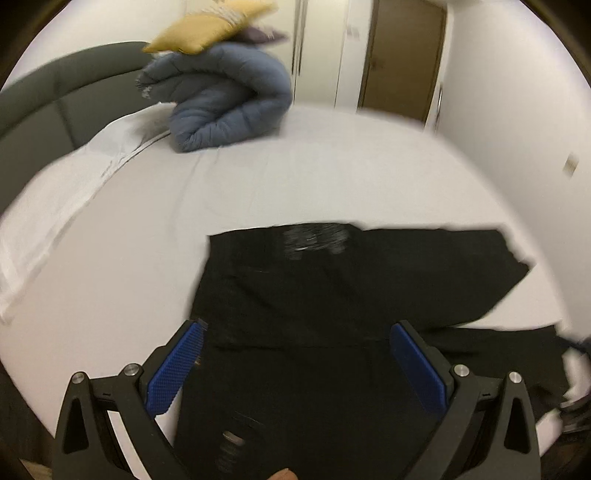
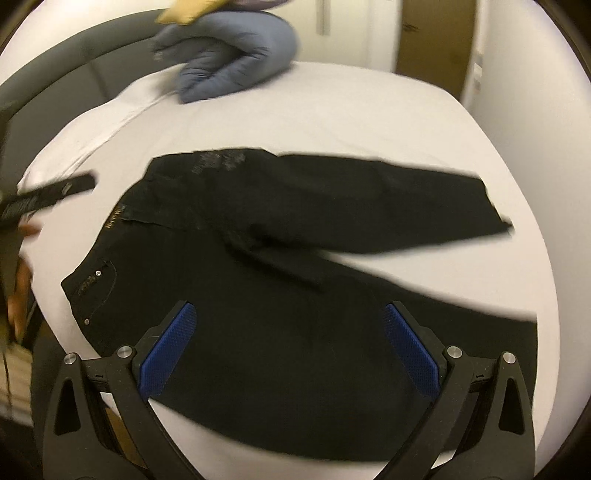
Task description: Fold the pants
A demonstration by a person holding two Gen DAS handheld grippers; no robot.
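Black pants [image 2: 266,280] lie spread flat on a white bed [image 2: 332,118], waistband to the left, both legs running right and splayed apart. In the left wrist view the same pants [image 1: 332,295] fill the lower middle. My left gripper [image 1: 297,326] hovers open over the waist end, its blue pads [image 1: 173,373] wide apart with nothing between them. Over the nearer leg and hip, my right gripper [image 2: 290,306] is also open and empty. In the right wrist view the left gripper [image 2: 48,194] shows as a dark blurred bar at the left, with a hand [image 2: 20,284] below it.
A rolled blue-grey duvet [image 1: 229,103] with a yellow pillow [image 1: 207,27] on top sits at the bed's far side. A dark grey headboard [image 1: 44,96] curves along the left. White walls and a brown door [image 1: 402,55] stand behind. Bare sheet [image 1: 295,177] lies between duvet and pants.
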